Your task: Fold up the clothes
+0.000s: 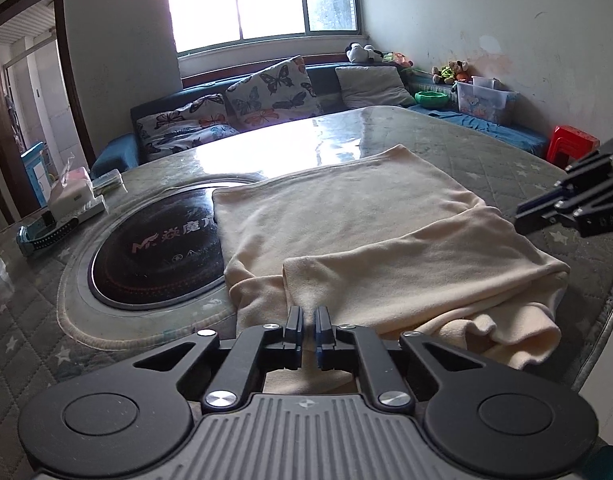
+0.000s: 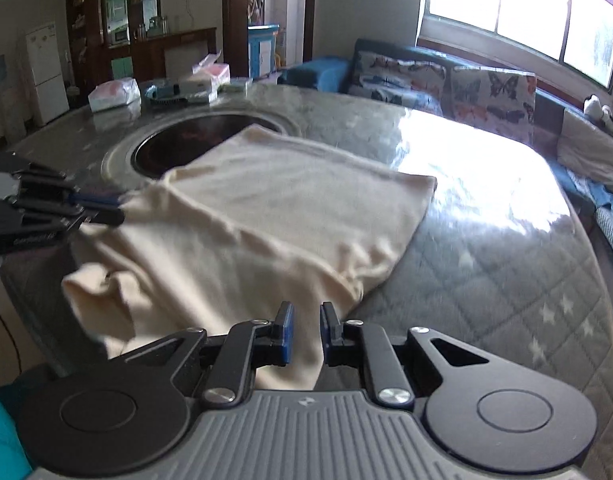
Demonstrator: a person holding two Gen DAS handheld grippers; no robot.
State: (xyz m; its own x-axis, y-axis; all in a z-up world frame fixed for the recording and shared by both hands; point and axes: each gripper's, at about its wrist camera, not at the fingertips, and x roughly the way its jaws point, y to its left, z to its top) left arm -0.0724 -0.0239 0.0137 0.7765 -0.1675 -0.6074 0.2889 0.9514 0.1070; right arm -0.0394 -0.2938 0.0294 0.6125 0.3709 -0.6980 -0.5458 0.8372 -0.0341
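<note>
A cream garment [image 1: 346, 232] lies partly folded on the round quilted table [image 1: 506, 152], its near end hanging over the front edge. My left gripper [image 1: 309, 314] is shut on a fold of the cream garment near its front left part; it shows in the right wrist view [image 2: 106, 206] at the cloth's left edge. My right gripper [image 2: 306, 312] has its jaws a little apart, over the garment's [image 2: 274, 208] near edge, gripping nothing. It also shows at the right in the left wrist view [image 1: 526, 218].
A round black induction hob [image 1: 154, 256] is set in the table, partly under the cloth. Boxes and bags [image 1: 74, 196] sit at the table's far left. A sofa with butterfly cushions [image 1: 266, 88] stands behind. A red stool [image 1: 570, 142] is at the right.
</note>
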